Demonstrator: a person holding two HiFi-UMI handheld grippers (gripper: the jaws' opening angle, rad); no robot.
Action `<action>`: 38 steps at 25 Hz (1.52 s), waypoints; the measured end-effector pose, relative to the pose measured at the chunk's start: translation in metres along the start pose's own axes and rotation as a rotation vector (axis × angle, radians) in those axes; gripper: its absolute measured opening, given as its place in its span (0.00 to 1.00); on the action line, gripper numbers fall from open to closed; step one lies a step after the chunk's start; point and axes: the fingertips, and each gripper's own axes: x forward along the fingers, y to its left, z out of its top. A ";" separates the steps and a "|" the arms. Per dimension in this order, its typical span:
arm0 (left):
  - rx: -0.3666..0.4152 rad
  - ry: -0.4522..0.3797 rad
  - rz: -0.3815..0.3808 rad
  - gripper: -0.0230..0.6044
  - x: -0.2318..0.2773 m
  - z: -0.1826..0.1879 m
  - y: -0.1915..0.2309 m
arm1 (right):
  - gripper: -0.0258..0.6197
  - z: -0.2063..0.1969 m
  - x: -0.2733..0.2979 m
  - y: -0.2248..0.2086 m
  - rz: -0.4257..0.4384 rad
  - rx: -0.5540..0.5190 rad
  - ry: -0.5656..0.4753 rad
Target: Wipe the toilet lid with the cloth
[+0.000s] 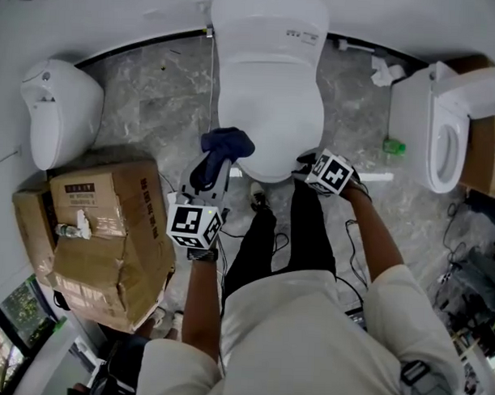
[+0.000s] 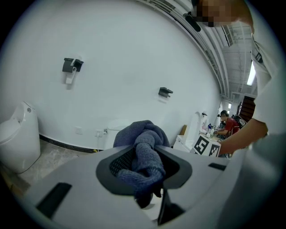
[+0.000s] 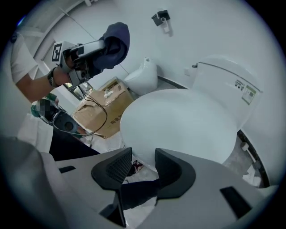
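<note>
A white toilet stands at the top middle of the head view with its lid (image 1: pixel 271 112) down. My left gripper (image 1: pixel 217 164) is shut on a bunched dark blue cloth (image 1: pixel 222 150), held over the lid's front left edge. In the left gripper view the cloth (image 2: pixel 145 154) fills the gap between the jaws and hangs out below them. My right gripper (image 1: pixel 307 164) sits at the lid's front right edge. In the right gripper view its jaws (image 3: pixel 143 163) stand open with nothing between them, just in front of the lid (image 3: pixel 178 120).
Crumpled cardboard boxes (image 1: pixel 109 228) stand on the floor at left, beside another white fixture (image 1: pixel 60 109). A second toilet (image 1: pixel 436 134) stands at right. The tank (image 1: pixel 270 23) backs onto the wall. Cables lie on the marble floor by the person's legs.
</note>
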 end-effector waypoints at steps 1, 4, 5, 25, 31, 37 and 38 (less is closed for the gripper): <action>-0.001 0.006 -0.002 0.21 0.003 -0.006 0.000 | 0.32 -0.004 0.006 0.000 0.009 0.021 -0.004; -0.006 0.030 -0.011 0.21 0.013 -0.024 -0.001 | 0.26 -0.012 0.016 -0.002 0.024 0.080 -0.028; -0.009 0.039 -0.015 0.21 0.016 -0.030 -0.001 | 0.21 -0.015 0.020 -0.004 0.019 0.100 -0.038; -0.034 0.130 -0.029 0.21 0.066 -0.093 0.034 | 0.19 -0.082 0.133 -0.008 -0.057 0.234 0.052; -0.081 0.139 -0.020 0.21 0.081 -0.097 0.044 | 0.30 -0.097 0.160 -0.009 -0.105 0.291 0.076; -0.097 0.146 -0.009 0.21 0.101 -0.098 0.056 | 0.31 -0.099 0.161 -0.013 -0.137 0.313 0.001; -0.099 0.145 -0.005 0.21 0.106 -0.098 0.059 | 0.31 -0.099 0.160 -0.014 -0.129 0.319 -0.009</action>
